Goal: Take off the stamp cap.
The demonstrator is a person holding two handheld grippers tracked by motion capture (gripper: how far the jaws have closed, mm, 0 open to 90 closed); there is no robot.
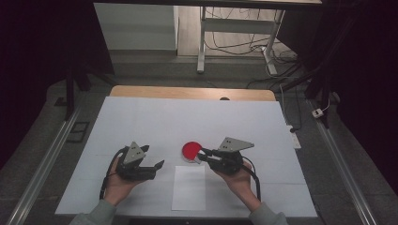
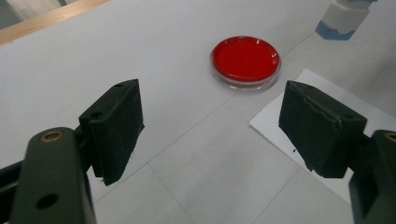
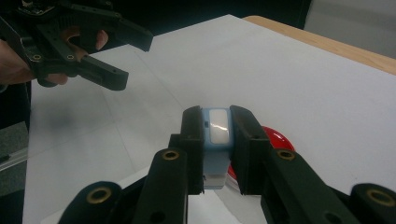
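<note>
Left hand: I see it [image 1: 119,180] coming in from the bottom edge, palm up under the gripper body, jaws aimed ahead and toward the centre.
Left gripper [image 1: 152,161]: released, jaws spread wide, nothing between the pads. In its own view the two black pads [image 2: 116,126] hang over bare white table cover [image 2: 93,56].
Right hand: I see it [image 1: 237,180] cupped under its gripper, forearm angled in from bottom right, jaws pointing toward the middle of the table.
Right gripper [image 1: 202,153]: clenched on a small white and light-blue block [image 3: 217,140], which sits upright between both pads and touches each.
Block position: at the right gripper's tips, just over the near edge of the red dish [image 1: 191,151].
Red dish: round, clear-rimmed, flat on the cover; directly beyond and below the right jaws [image 3: 275,140], and ahead of the left jaws, apart from them [image 2: 245,59].
White sheet [image 1: 189,186]: lies between the two grippers, just nearer the person than the dish.
</note>
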